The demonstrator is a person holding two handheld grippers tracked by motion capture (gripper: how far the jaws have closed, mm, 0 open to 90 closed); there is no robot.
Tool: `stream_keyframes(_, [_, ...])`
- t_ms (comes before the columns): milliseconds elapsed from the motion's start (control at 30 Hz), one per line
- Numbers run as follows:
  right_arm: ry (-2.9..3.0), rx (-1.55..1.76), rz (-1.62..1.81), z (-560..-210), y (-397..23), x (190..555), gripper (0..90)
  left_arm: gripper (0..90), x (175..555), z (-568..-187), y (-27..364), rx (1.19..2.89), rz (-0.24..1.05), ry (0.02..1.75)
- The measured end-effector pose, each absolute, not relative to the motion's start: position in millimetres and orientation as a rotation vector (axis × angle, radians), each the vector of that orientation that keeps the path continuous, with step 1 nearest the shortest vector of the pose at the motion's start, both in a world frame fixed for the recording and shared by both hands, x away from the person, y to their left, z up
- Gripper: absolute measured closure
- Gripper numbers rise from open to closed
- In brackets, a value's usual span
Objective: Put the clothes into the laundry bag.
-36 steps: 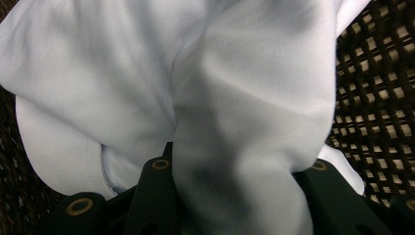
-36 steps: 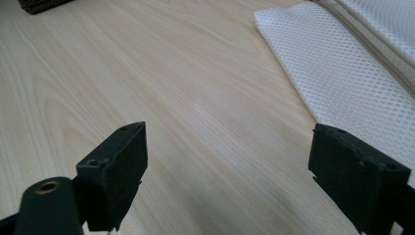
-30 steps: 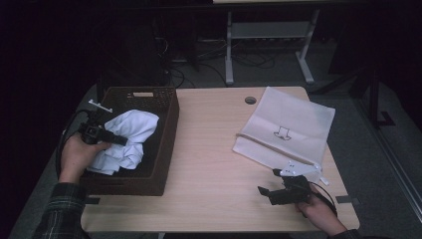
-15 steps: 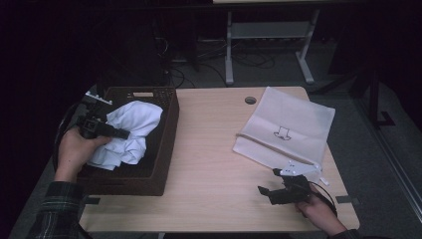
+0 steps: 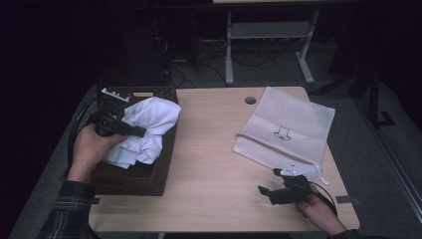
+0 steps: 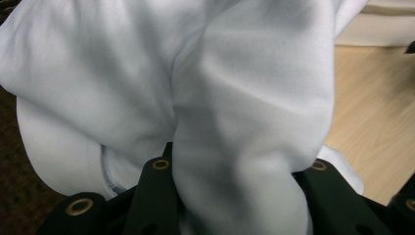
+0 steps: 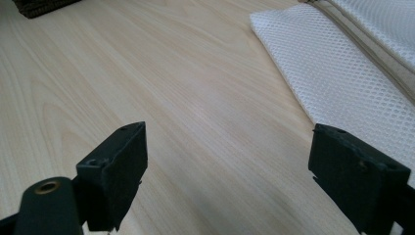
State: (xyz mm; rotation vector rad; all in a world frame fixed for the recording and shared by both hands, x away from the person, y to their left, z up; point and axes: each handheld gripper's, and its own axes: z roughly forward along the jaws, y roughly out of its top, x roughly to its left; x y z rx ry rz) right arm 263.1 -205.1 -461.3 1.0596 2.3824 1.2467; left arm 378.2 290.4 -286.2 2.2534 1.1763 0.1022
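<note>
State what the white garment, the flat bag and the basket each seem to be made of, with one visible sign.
White garment: smooth matte woven cloth; soft folds, stitched hem. Flat bag: white mesh fabric, likely synthetic; fine grid of holes. Basket: dark brown, probably woven fibre; coarse texture.

Sign on mesh laundry bag (image 5: 288, 124): small dark outline drawing at its middle, right of the frame; shape too small to tell.
Readable words, numbers: none.

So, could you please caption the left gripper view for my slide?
Left gripper shut on a bunched white cloth, beside the wooden table.
</note>
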Motion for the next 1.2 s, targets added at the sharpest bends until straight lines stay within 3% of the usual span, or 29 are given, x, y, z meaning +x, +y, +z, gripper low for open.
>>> stream_keyframes(633, [2.375, 1.055, 1.251, -460, -206, 263, 13.5, 65.3, 372, -281, 214, 2.297, 0.055, 0.97])
stream_keyframes(1200, [2.376, 1.045, 1.252, -459, -207, 262, 13.5, 65.3, 363, -317, 158, 2.347, -0.014, 0.882])
